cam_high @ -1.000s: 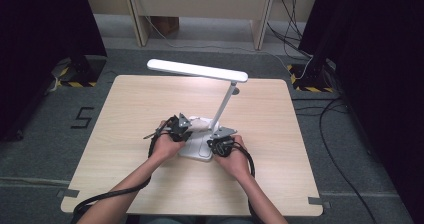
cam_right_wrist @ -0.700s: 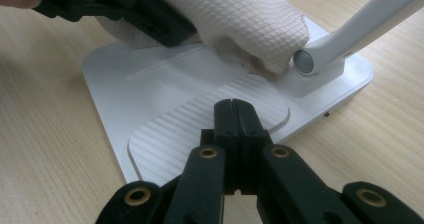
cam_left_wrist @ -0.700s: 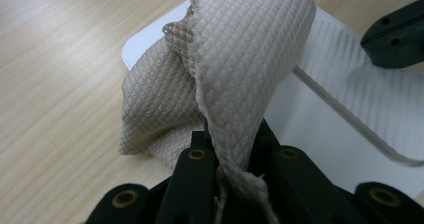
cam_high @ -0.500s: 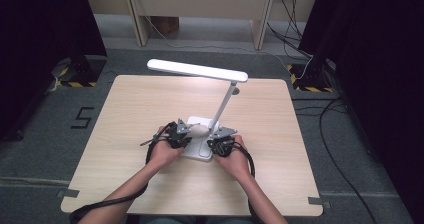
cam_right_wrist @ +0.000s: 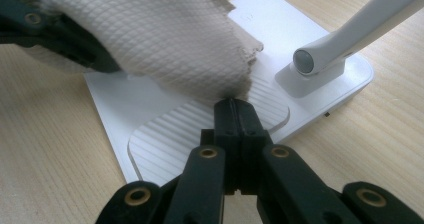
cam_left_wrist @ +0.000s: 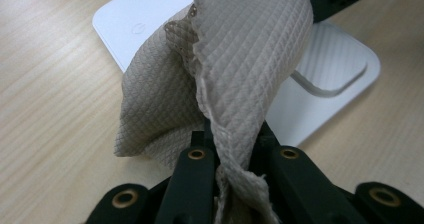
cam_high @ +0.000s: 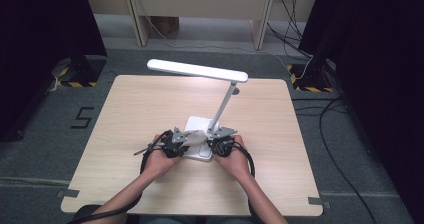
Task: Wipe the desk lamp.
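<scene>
A beige cloth with a fine diamond-quilted weave and a frayed, wavy edge hangs between the two grippers, just above the base of a white desk lamp. The left gripper has its black jaws closed on one end of the cloth, which rises out of them in a soft fold. The right gripper holds the other end: its jaws are pressed together on a torn corner of the fabric.

The lamp base is a flat square of smooth white plastic with rounded corners. It has a ribbed, slightly sunken panel and a small raised block, from which the round white arm goes up at a slant. On the far part of the base there is a small round mark; I cannot read it. In the high view the arm carries a long, thin, flat head that lies almost level over the table.

The table is of pale wood with a straight grain and rounded corners. It stands on a grey carpet, with pieces of tape at its near corners. On the floor to the left a "5" is marked in dark tape. Black curtains close both sides of the room, yellow-and-black striped tape lies at their feet, and cables run over the floor on the right.
</scene>
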`<action>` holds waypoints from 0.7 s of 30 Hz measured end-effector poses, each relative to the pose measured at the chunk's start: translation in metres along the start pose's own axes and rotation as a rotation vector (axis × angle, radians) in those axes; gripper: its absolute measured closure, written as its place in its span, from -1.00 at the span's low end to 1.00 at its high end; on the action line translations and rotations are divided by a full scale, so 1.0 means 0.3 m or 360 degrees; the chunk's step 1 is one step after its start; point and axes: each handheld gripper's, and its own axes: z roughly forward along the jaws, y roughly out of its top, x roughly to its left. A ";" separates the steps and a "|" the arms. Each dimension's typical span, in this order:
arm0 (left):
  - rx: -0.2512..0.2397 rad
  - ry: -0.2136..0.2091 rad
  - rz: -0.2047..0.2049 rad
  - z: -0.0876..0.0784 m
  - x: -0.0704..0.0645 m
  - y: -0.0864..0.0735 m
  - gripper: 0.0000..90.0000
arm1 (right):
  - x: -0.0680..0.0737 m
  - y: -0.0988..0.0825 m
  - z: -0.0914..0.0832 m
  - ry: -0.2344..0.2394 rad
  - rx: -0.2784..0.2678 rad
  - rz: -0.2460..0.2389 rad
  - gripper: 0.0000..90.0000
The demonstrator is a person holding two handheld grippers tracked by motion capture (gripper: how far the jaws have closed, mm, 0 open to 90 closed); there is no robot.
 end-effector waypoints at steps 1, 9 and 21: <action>-0.0001 -0.0004 0.0002 -0.005 -0.005 -0.005 0.86 | 0.000 0.000 0.000 0.0001 0.0000 0.0000 1.00; -0.0018 -0.0023 0.0007 -0.030 -0.035 -0.029 0.86 | -0.002 0.000 0.000 0.0006 0.0003 0.0001 1.00; -0.0015 -0.0069 -0.0009 -0.045 -0.067 -0.063 0.86 | -0.001 -0.001 -0.001 0.0006 0.0000 -0.0007 1.00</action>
